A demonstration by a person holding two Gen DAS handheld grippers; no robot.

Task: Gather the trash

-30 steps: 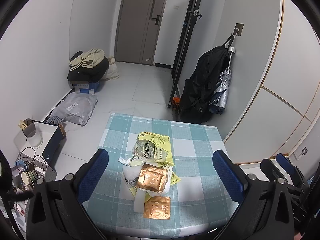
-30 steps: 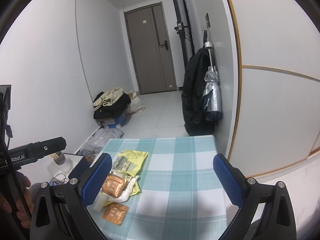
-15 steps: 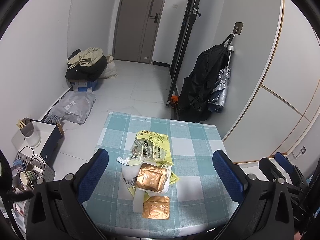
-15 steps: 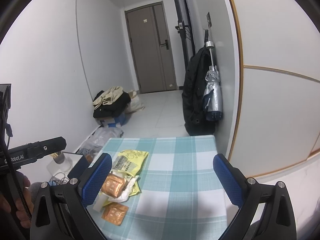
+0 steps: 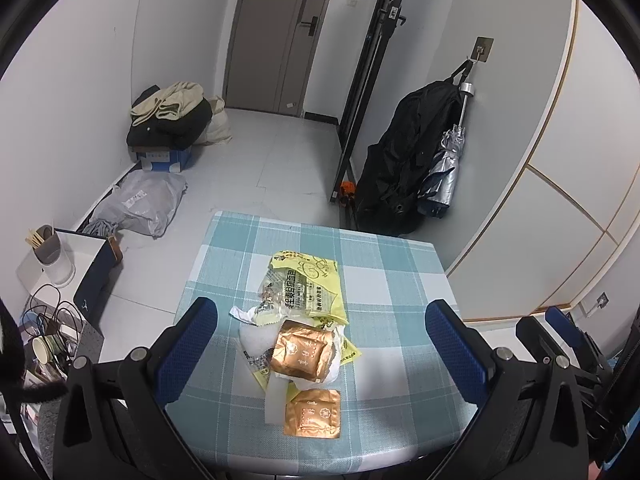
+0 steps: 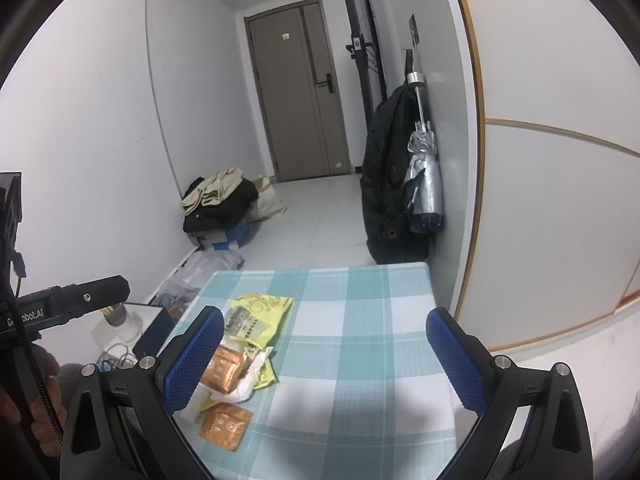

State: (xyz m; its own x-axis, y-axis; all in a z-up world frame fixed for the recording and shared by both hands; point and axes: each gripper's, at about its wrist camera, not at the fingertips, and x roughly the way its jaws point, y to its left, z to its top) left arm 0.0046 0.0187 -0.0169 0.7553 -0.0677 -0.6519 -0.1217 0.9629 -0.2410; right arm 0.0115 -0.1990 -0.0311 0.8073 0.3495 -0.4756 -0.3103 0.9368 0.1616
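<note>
Since a second ago, your left gripper (image 5: 320, 344) had drifted slightly, so the trash pile sat a touch lower between its fingers; your right gripper (image 6: 320, 356) barely shifted. Both had their jaws spread wide, holding nothing, above the checked table (image 5: 392, 280). You had a black bag (image 5: 404, 160) hanging on the wall beyond it. On the cloth, a yellow wrapper (image 5: 308, 288) lay farthest from you, touching crumpled white paper (image 5: 256, 336). One copper pouch (image 5: 300, 354) rested on that paper, and a second copper pouch (image 5: 313, 413) lay flat nearest you.
</note>
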